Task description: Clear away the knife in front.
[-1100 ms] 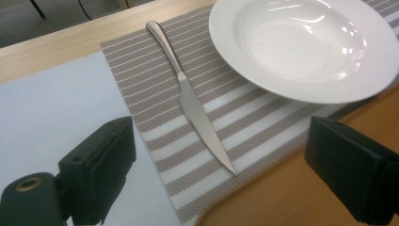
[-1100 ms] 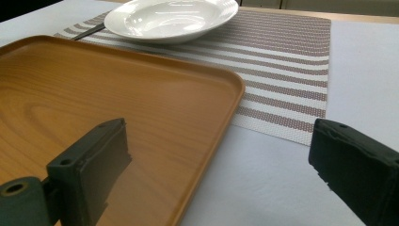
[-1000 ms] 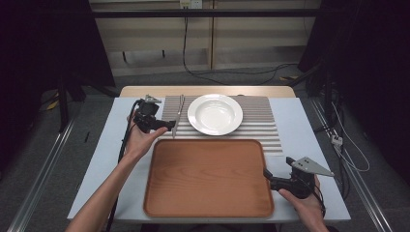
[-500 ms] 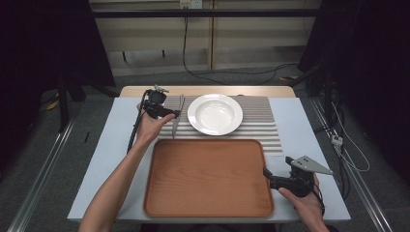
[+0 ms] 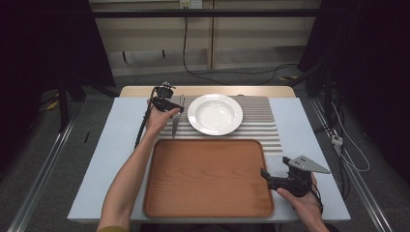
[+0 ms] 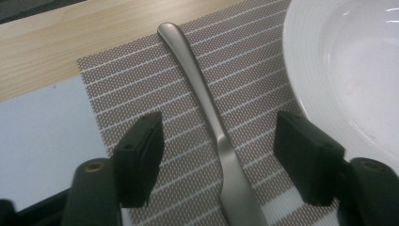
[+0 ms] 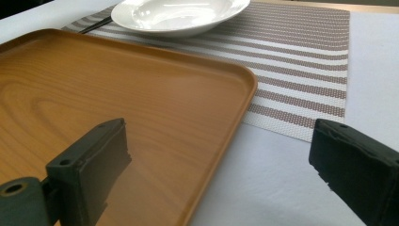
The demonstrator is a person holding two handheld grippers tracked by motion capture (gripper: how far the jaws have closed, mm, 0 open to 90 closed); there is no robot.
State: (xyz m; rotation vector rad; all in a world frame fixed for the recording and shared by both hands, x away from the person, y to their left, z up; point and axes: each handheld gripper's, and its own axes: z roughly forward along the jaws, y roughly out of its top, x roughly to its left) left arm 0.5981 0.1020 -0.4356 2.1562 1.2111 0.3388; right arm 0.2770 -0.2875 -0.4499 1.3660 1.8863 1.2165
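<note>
Since a second ago the left gripper has travelled from the placemat's near-left corner up toward the far edge of the table, and its jaws have just been closing in, though they have not met: in the left gripper view they stand apart on either side of the fork, neither pad touching the metal. The fork lies flat on the striped placemat, at about 9 o'clock from the white plate and just beside its rim. Its handle end points away from the camera in the left gripper view, and its prongs are cut off at the bottom edge; in the high view the hand and gripper cover part of it, so only a thin sliver shows. No writing or maker's mark can be read on the fork, plate or tray. The wooden tray sits at 6 o'clock from the plate, its far edge on the placemat. The right gripper rests at the tray's 3 o'clock edge, jaws wide apart with nothing gripped; in the right gripper view one jaw hangs over the tray and the other over the pale table cover.
</note>
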